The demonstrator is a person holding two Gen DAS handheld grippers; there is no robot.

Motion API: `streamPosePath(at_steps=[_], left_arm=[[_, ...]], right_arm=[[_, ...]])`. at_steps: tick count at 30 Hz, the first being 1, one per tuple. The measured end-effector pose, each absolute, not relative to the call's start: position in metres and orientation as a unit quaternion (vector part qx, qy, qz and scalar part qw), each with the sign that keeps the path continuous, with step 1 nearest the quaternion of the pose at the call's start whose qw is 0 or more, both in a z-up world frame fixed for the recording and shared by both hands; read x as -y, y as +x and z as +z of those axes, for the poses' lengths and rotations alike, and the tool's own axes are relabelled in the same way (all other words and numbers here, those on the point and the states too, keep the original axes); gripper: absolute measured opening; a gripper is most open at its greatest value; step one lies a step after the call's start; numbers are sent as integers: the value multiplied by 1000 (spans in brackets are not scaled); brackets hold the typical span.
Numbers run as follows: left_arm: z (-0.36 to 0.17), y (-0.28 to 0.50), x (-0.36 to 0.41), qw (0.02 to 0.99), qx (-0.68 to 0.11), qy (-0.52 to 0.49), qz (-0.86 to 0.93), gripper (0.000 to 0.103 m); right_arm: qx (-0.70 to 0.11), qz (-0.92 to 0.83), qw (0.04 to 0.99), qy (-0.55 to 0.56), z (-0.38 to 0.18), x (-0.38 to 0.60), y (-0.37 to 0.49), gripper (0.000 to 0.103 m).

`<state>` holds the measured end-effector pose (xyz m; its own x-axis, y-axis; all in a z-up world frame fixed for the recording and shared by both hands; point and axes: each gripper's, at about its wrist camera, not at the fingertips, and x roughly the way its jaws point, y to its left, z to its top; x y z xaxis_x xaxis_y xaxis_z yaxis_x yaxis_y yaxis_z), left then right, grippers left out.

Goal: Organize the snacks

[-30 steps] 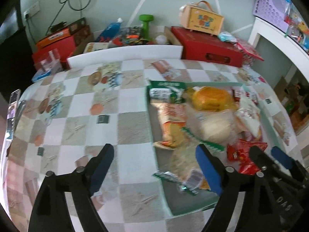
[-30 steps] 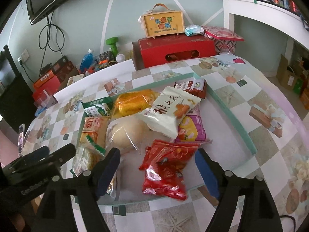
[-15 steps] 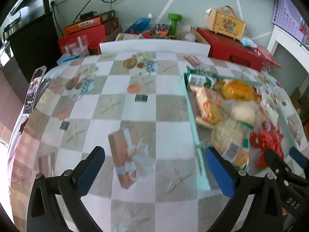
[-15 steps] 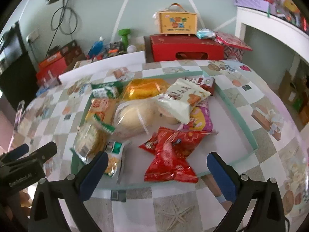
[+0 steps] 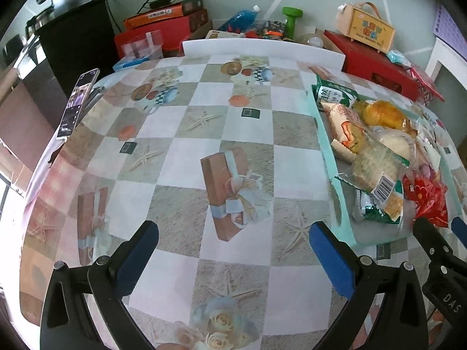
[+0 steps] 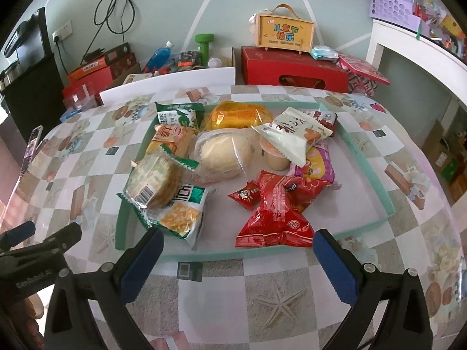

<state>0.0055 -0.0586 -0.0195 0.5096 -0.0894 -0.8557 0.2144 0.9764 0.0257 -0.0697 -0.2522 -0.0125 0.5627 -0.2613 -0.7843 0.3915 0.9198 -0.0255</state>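
Note:
A shallow teal-rimmed tray (image 6: pixel 370 172) on the checked tablecloth holds several snacks. Among them are a big red packet (image 6: pixel 274 213), a white packet (image 6: pixel 292 135), an orange bun (image 6: pixel 236 115), a wrapped round pastry (image 6: pixel 221 153) and barcode-labelled round crackers (image 6: pixel 151 180). My right gripper (image 6: pixel 238 239) is open and empty just in front of the tray's near rim, by the red packet. My left gripper (image 5: pixel 232 233) is open and empty over bare tablecloth, left of the tray (image 5: pixel 324 157). Each gripper shows at the edge of the other's view: the right gripper (image 5: pixel 440 224), the left gripper (image 6: pixel 45 232).
A phone (image 5: pixel 77 102) leans at the table's left edge. Behind the table stand a white chair back (image 6: pixel 166 84), a red box (image 6: pixel 292 67) with a yellow handled box (image 6: pixel 284 33) on it, and a green dumbbell (image 6: pixel 204 43). A white shelf (image 6: pixel 408 46) is at right.
Both grippers have opened wider. The left one swung leftward off the tray to the tablecloth. The right one drew back a little toward the tray's near rim.

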Motion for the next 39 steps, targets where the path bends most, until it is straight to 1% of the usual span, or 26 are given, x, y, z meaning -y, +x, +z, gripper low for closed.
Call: streamPosePath(at_steps=[24,39], left_arm=[[-30,14,55,859,-503,65,-64,103],[-32,18,56,865,-492,75,-60,103]], right_arm=[[-428,-191,881,67,-14,261,-70,103],[-426,-187,883,67,-14,263,-69,103]])
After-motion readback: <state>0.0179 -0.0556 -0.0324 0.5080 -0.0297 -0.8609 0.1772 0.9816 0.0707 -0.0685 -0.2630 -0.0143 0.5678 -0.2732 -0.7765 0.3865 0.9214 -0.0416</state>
